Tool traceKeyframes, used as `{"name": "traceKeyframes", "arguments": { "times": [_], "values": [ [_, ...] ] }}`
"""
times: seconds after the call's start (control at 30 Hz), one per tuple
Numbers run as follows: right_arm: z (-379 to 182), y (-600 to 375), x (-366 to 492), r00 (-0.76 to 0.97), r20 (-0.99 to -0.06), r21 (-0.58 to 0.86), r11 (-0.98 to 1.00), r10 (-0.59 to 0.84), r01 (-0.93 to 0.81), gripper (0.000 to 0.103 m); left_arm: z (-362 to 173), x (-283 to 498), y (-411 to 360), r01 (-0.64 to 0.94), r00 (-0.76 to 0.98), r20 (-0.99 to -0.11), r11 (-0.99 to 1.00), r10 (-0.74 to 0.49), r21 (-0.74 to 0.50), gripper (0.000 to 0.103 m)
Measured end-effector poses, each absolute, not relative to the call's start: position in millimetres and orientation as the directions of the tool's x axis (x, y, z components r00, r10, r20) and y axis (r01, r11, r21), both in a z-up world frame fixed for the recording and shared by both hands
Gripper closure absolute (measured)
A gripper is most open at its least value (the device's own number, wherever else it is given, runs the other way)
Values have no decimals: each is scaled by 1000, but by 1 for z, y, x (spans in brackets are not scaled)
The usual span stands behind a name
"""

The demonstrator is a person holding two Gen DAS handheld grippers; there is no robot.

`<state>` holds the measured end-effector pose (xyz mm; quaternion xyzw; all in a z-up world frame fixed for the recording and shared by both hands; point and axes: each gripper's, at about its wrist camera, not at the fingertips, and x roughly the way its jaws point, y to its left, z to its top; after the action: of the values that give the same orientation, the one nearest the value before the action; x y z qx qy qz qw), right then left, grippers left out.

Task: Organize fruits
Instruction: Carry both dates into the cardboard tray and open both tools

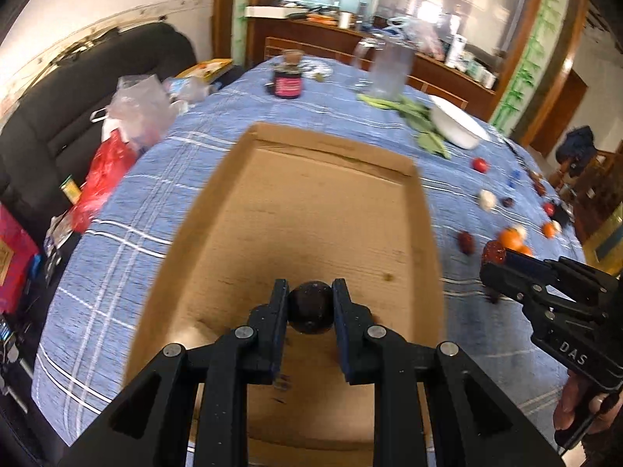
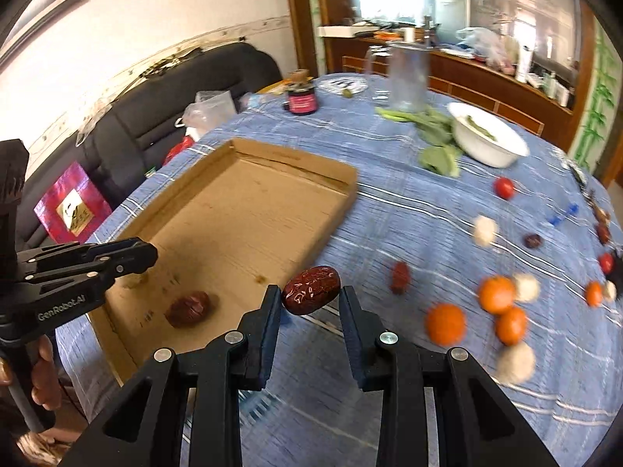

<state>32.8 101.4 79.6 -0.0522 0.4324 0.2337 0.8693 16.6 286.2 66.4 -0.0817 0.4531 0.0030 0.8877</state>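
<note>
A black padded sofa [image 2: 187, 89] lines the left wall, with a glossy magenta gift bag [image 2: 72, 204] and crinkled plastic bags [image 1: 136, 105] beside it. Next comes the round table under a blue woven cloth with white check lines [image 2: 428, 210], carrying a shallow, matte brown cardboard tray [image 2: 249, 210]. Over the tray's near end the left gripper [image 1: 310, 305] has its black fingers close around a dark, round wrinkled fruit [image 1: 310, 307]; whether they press it or it lies loose on the cardboard I cannot tell. In the right wrist view this fruit sits on the tray floor beneath the left gripper. The right gripper [image 2: 310, 299] hovers just past the tray's right rim, fingers apart, with a glossy, wrinkled, oval red date [image 2: 311, 290] between the tips, touching the left pad at most. Further right, smooth orange tangerines [image 2: 496, 294], pale fuzzy balls [image 2: 484, 229], small red tomatoes [image 2: 505, 187] and more dates [image 2: 400, 276] scatter over the cloth, beyond limp green leaves [image 2: 436, 155] and a white bowl [image 2: 488, 151].
</note>
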Motion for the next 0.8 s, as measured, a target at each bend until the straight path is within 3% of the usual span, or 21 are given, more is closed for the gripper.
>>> {"name": "traceKeyframes", "arguments": {
  "times": [0.8],
  "values": [
    [24, 191, 87, 384, -848, 127, 844, 365, -522, 69, 23, 63, 338, -197, 504, -863, 976, 22, -90, 81]
  ]
}}
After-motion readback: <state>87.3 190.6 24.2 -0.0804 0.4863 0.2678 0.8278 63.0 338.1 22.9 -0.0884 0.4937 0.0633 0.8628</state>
